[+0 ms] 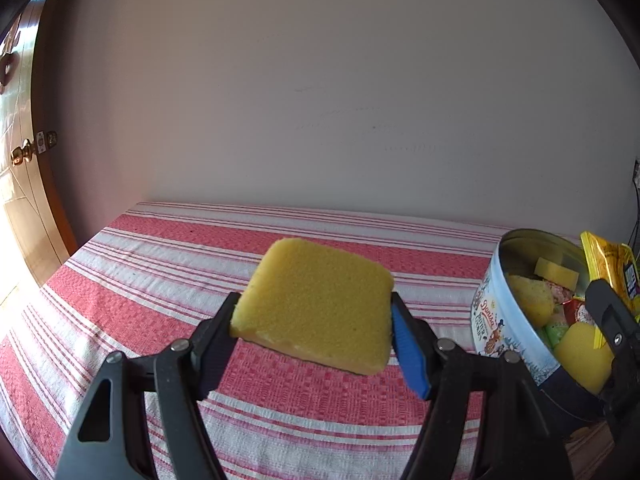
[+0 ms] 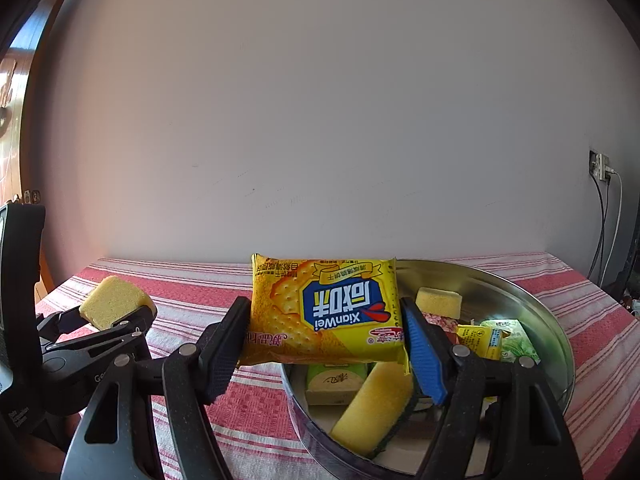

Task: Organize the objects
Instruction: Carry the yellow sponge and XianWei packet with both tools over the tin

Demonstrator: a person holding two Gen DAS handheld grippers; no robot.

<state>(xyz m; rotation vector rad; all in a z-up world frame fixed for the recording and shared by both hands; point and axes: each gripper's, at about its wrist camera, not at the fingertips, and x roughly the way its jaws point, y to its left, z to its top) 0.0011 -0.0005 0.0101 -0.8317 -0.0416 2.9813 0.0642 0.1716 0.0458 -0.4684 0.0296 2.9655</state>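
On the red-striped tablecloth (image 1: 168,248) sits a round cookie tin (image 2: 532,312) holding sponges and packets. Over its left rim the right gripper (image 2: 324,344) clamps a yellow cracker packet (image 2: 324,308), long axis crosswise, print upside down. Left of it, the left gripper (image 1: 312,332) grasps a flat yellow sponge (image 1: 316,308) above the cloth, broad face up.

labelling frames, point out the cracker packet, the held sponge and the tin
cracker packet (image 2: 326,310): right wrist view, blue logo on its front
held sponge (image 1: 316,304): left wrist view, top face
tin (image 1: 490,322): left wrist view, printed outer wall
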